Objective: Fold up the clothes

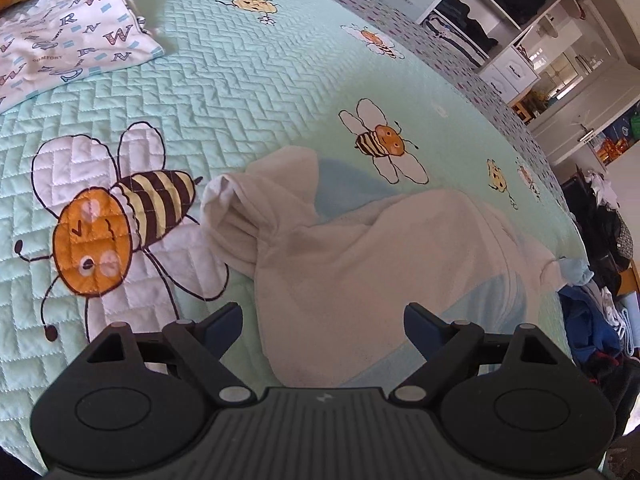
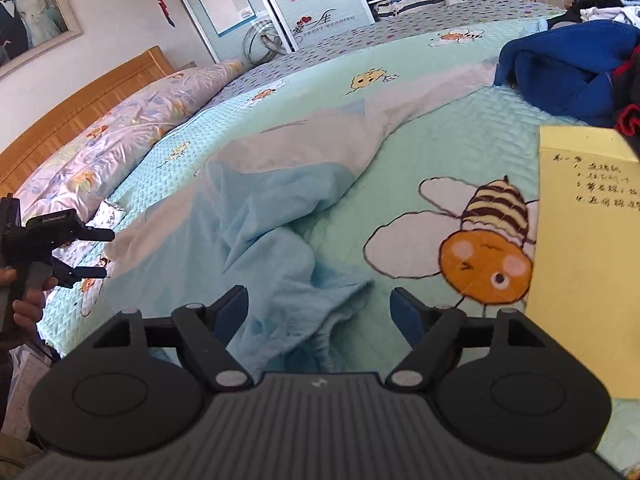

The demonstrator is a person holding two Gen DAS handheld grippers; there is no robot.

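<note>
White and pale-blue cloth, the garment (image 1: 360, 256), lies crumpled on the mint quilted bedspread (image 1: 240, 92) in the left wrist view, one sleeve opening turned up toward a large printed bee (image 1: 108, 224). The left tongs (image 1: 322, 322) hang just over its near edge with both jaws spread wide and nothing pressed between the pads; the cloth's lowest part disappears behind the tool body. At top left a folded letter-print cloth (image 1: 76, 44) is cut off by the frame. At right, dark blue clothes (image 1: 592, 320) are only partly visible at the lens rim.

From the right wrist view the garment (image 2: 280, 216) stretches away across the bedspread (image 2: 440, 152), its far end blurred. The right tongs (image 2: 318, 310) stand wide apart above a bunched blue fold, gripping nothing. A yellow note (image 2: 580, 248) bears handwriting too small to read and runs off the right edge. The left tongs (image 2: 96, 252) and a hand (image 2: 24, 300) show at far left, partly cropped. A blue heap of clothes (image 2: 568, 68) sits at upper right.
</note>
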